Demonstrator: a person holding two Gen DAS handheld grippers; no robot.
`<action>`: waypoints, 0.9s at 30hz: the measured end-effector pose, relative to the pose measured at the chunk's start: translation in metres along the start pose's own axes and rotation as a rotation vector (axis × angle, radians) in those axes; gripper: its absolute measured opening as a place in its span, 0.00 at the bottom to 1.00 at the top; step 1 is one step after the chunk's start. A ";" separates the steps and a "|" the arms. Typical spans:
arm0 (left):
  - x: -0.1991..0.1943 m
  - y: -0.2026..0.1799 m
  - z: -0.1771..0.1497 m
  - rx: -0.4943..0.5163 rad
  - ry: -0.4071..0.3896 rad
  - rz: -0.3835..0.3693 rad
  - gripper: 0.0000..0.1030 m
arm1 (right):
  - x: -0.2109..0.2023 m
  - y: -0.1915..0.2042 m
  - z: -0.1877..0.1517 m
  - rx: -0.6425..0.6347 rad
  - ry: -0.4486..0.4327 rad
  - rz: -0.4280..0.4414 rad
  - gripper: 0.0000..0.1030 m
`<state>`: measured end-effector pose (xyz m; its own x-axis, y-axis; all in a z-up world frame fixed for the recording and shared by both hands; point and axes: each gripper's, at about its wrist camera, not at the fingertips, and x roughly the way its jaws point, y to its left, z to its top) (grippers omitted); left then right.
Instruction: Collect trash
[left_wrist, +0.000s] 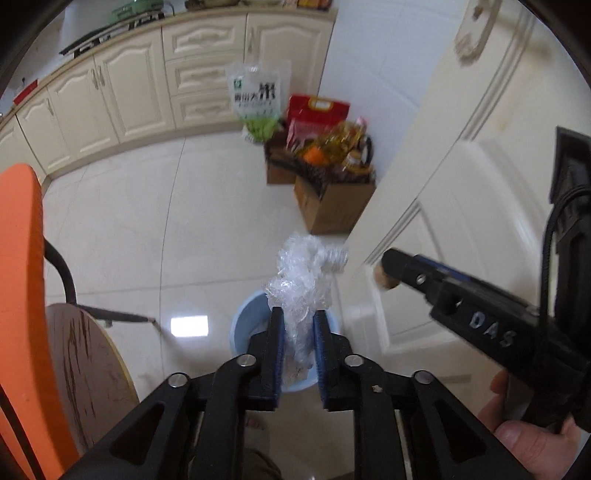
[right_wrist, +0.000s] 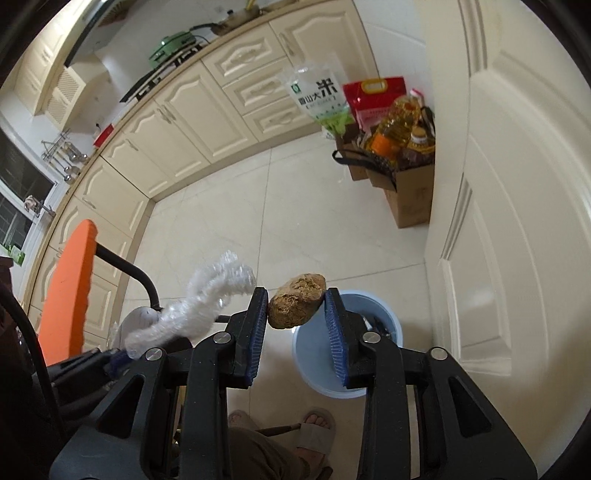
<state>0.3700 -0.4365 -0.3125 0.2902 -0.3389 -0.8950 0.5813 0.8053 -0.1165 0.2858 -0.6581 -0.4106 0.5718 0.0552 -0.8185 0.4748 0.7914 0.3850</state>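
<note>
My left gripper (left_wrist: 298, 312) points down over a light blue bin (left_wrist: 240, 325) on the floor. A wad of clear bubble wrap (left_wrist: 306, 269) fills the narrow gap between its blue pads and sticks out past the fingertips. My right gripper (right_wrist: 296, 291) has a brown crumpled lump (right_wrist: 297, 306) at its fingertips, touching both pads, just left of and above the same bin (right_wrist: 314, 369). In the right wrist view the bubble wrap (right_wrist: 207, 302) shows to the left. In the left wrist view the right gripper (left_wrist: 391, 264) reaches in from the right, held by a hand (left_wrist: 532, 443).
An orange chair (left_wrist: 22, 295) and a round wooden table (left_wrist: 85, 369) stand to the left. Cardboard boxes (left_wrist: 332, 199) with oil bottles and rice bags sit by the cabinets. A cream door (left_wrist: 461, 184) is close on the right. The person's slippered feet (right_wrist: 314, 421) are beside the bin.
</note>
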 end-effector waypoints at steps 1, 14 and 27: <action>0.006 -0.002 0.019 -0.001 0.010 0.011 0.29 | 0.003 -0.003 0.000 0.010 0.004 -0.001 0.35; 0.000 -0.008 0.039 0.056 -0.061 0.063 0.96 | -0.011 -0.023 -0.001 0.117 -0.023 -0.040 1.00; -0.126 0.001 -0.035 0.056 -0.296 0.061 0.99 | -0.089 0.029 0.000 0.078 -0.148 -0.045 1.00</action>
<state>0.3075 -0.3767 -0.2150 0.5302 -0.4244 -0.7340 0.5947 0.8032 -0.0348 0.2486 -0.6405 -0.3270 0.6384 -0.0738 -0.7662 0.5490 0.7414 0.3860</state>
